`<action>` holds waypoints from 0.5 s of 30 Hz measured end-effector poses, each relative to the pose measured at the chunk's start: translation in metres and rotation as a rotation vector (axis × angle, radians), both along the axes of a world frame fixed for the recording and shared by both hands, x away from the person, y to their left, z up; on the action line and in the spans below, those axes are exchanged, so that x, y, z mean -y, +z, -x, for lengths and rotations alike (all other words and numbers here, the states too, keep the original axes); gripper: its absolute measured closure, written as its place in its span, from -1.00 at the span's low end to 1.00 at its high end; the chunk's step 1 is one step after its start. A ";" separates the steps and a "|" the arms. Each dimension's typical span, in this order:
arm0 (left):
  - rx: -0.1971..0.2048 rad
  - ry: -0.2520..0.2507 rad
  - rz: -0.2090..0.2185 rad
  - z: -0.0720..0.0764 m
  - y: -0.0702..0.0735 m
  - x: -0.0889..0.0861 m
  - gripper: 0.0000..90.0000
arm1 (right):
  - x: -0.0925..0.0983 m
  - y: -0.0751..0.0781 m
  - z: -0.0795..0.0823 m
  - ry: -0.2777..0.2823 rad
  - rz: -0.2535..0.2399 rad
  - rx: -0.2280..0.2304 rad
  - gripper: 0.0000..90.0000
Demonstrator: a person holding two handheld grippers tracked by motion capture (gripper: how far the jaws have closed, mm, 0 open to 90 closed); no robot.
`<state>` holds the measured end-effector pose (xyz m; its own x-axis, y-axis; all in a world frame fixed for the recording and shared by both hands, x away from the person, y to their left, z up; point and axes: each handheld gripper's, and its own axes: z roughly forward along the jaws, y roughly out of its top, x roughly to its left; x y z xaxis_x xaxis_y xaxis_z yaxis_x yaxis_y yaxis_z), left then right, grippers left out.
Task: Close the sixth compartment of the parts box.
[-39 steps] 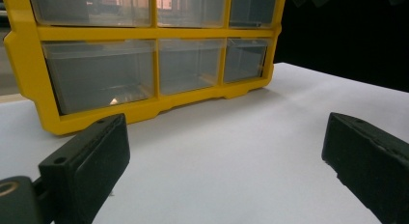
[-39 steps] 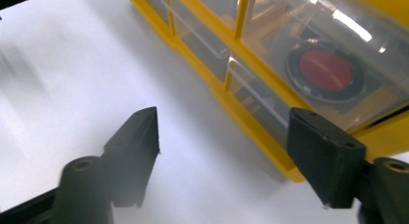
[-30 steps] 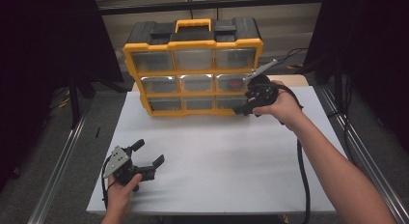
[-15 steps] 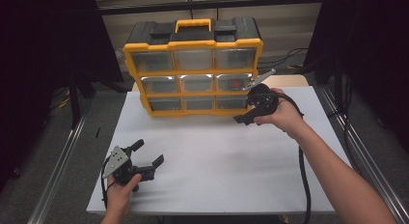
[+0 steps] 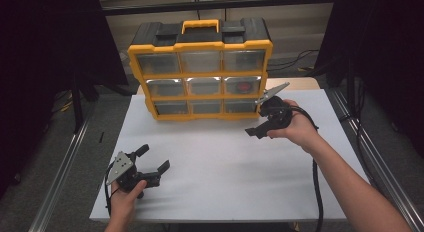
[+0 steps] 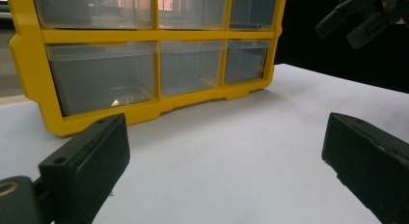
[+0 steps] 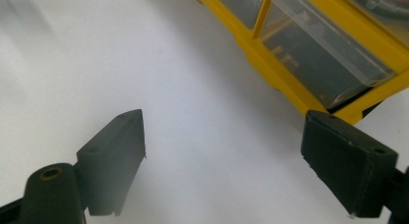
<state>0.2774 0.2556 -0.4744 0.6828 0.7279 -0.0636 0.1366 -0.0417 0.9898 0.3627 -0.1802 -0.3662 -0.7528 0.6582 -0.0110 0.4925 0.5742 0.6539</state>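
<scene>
A yellow organiser box [image 5: 200, 72] with black top and nine clear drawers stands at the back of the white table [image 5: 225, 172]. Its middle-right drawer holds something red [image 5: 244, 86]. My right gripper [image 5: 256, 121] hovers open in front of the box's lower right corner, with nothing between its jaws. In the right gripper view the gripper [image 7: 222, 156] looks down at bare table, the lower right drawer [image 7: 313, 45] just beyond. My left gripper [image 5: 154, 158] rests open at the front left, and in its own view [image 6: 226, 161] it faces the bottom drawers [image 6: 144, 69].
The right gripper's cable [image 5: 317, 187] trails along the forearm toward the front edge. Metal rails [image 5: 65, 162] run along both sides of the table. The other gripper [image 6: 361, 16] hangs at the top right of the left gripper view.
The right hand has come down and back from the box's middle-right drawer toward the table in front of its lower right corner. The left gripper has stayed put.
</scene>
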 end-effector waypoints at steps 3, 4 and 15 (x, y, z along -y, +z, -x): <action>0.000 0.000 0.003 0.000 0.000 0.000 -0.93 | 0.003 -0.004 0.003 0.006 0.011 0.004 -0.65; 0.000 0.000 0.004 0.000 0.000 0.000 -0.93 | 0.004 -0.005 0.005 0.004 0.016 -0.003 -0.65; -0.003 -0.011 -0.002 0.000 -0.001 0.001 -0.93 | 0.014 -0.019 0.016 -0.003 0.028 -0.017 -0.67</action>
